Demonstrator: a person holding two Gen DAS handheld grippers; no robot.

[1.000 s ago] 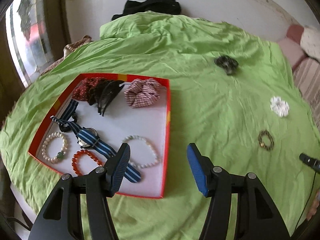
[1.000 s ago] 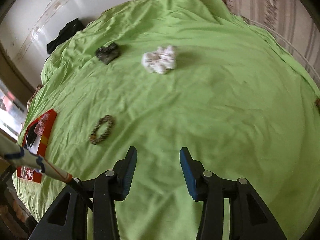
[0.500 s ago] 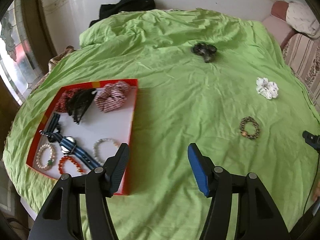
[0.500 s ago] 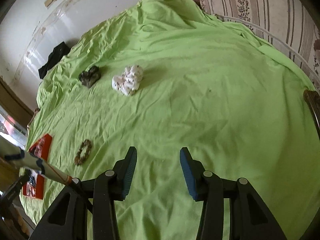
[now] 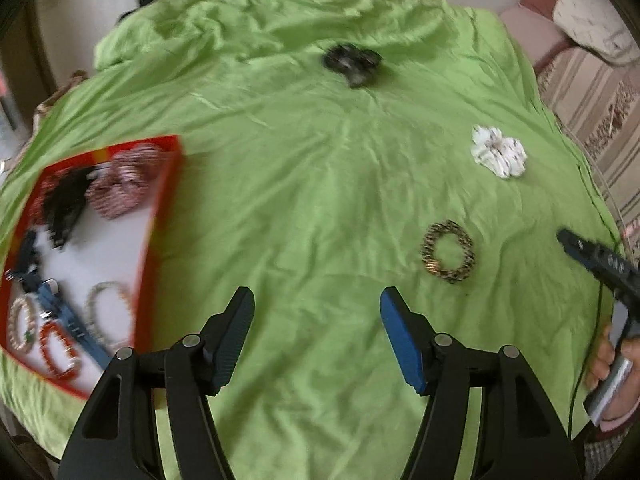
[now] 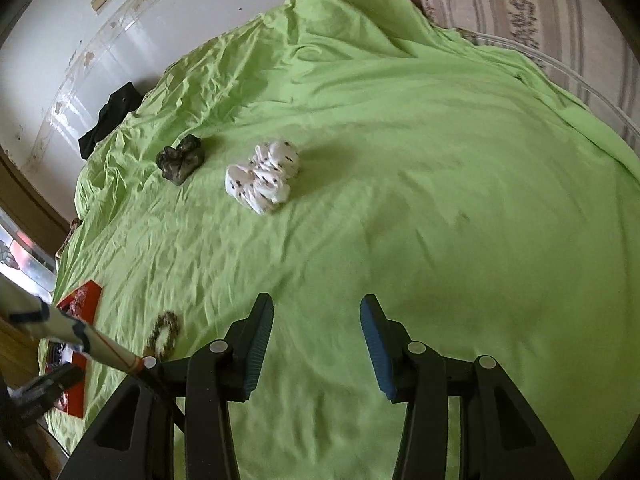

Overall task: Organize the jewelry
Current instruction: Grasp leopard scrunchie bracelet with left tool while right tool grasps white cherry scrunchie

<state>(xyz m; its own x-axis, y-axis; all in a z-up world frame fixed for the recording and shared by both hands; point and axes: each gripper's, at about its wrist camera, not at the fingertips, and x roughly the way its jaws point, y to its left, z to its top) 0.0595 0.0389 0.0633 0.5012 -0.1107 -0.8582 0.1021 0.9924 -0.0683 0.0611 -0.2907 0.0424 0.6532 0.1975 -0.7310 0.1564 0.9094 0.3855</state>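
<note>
Left gripper (image 5: 316, 312) is empty with jaws opening, right gripper (image 6: 316, 320) apart and empty too. Red tray (image 5: 160, 240) already holds bracelets, a watch and scrunchies; beaded bracelet (image 5: 448, 252), white scrunchie (image 6: 262, 182) and dark scrunchie (image 6: 180, 159) still sit on the green sheet (image 5: 300, 200).

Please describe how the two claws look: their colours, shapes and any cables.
Both the left claw and right claw have black angular frames with silver rivets and ribbed blue pads. A thin dark cable hangs by the right hand, which shows a pink cuff.
</note>
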